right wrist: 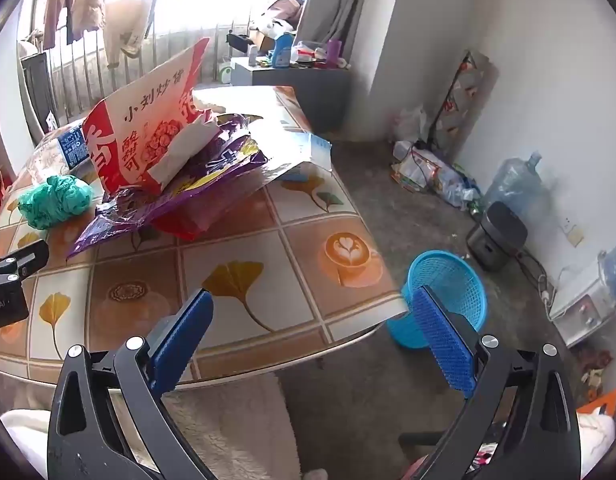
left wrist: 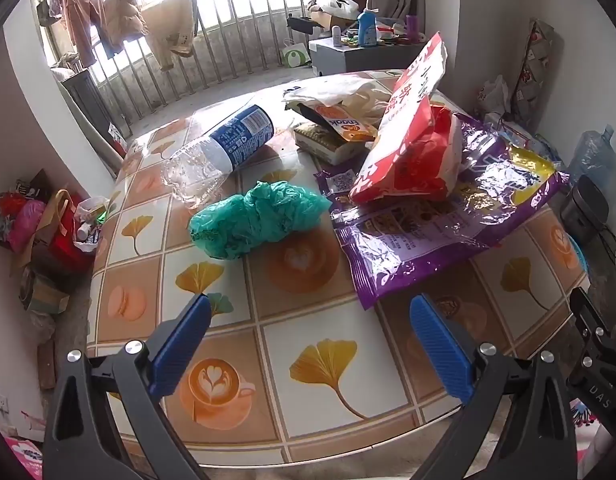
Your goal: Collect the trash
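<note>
Both claws, left claw [left wrist: 310,312] and right claw [right wrist: 312,308], tilt downward over the table [left wrist: 275,344], wide apart, empty.

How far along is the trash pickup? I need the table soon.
Done: nothing visibly; the blue basket on the floor looks empty. In hand: nothing, the left gripper and right gripper both hang open over the table. Left: the plastic bottle, green bag, purple wrapper, red-and-white bag and snack packets.
</note>
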A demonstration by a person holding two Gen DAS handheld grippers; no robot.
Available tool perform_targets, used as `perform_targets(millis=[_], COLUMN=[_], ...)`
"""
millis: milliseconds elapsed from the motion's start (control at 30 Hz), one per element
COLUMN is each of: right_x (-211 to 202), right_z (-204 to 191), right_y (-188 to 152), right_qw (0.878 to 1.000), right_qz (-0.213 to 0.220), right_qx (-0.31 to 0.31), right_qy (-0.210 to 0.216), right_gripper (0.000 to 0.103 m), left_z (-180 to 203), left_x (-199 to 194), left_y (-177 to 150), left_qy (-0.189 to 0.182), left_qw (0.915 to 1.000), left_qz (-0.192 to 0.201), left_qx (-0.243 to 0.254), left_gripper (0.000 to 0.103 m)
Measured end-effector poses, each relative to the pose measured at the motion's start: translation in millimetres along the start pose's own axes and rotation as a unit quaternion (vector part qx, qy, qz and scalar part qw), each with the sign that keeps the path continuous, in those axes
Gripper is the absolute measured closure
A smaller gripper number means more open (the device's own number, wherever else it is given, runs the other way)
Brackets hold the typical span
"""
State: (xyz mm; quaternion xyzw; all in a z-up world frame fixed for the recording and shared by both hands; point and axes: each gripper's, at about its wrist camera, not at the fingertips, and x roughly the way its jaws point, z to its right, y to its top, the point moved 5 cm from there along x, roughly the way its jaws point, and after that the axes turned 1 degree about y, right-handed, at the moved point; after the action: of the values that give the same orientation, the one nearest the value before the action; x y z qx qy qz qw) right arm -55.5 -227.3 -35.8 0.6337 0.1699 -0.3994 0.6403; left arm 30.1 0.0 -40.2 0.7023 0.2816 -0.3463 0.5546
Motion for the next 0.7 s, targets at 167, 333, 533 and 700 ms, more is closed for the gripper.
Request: perform_targets(millis=[167, 333, 533, 700], right_x=[1.3, 2.6, -0.3, -2.6], right_z=[0.0, 0.7, 2.7, 2.7], right_y=[1.2, 0.9, 1.2, -0.4], right_qw=[1.0, 1.0, 1.0, 1.0], right_qz=[0.0, 0.003, 0.003, 0.006], right_qx=[-0.003, 0.001, -0.001, -0.004], right_qy=[0.001, -0.001, -0.002, -0.004], right_gripper=[0.008, 0.008, 0.008, 0.008], left_z=[0.8, 3.8, 6.4, 2.8], left_x=[-0.7, -5.0, -6.6, -4.8], left_y=[-0.7, 1.8, 2.2, 1.6], left_qy=[0.002, -0.005, -0.005, -0.008], left_qw=[1.0, 1.0, 1.0, 1.0], left_qz=[0.001, 0.003, 0.0, 0.001], left_qx=[-0.002, 0.0, 0.002, 0.003], left_gripper=[0.006, 0.005, 0.005, 0.005])
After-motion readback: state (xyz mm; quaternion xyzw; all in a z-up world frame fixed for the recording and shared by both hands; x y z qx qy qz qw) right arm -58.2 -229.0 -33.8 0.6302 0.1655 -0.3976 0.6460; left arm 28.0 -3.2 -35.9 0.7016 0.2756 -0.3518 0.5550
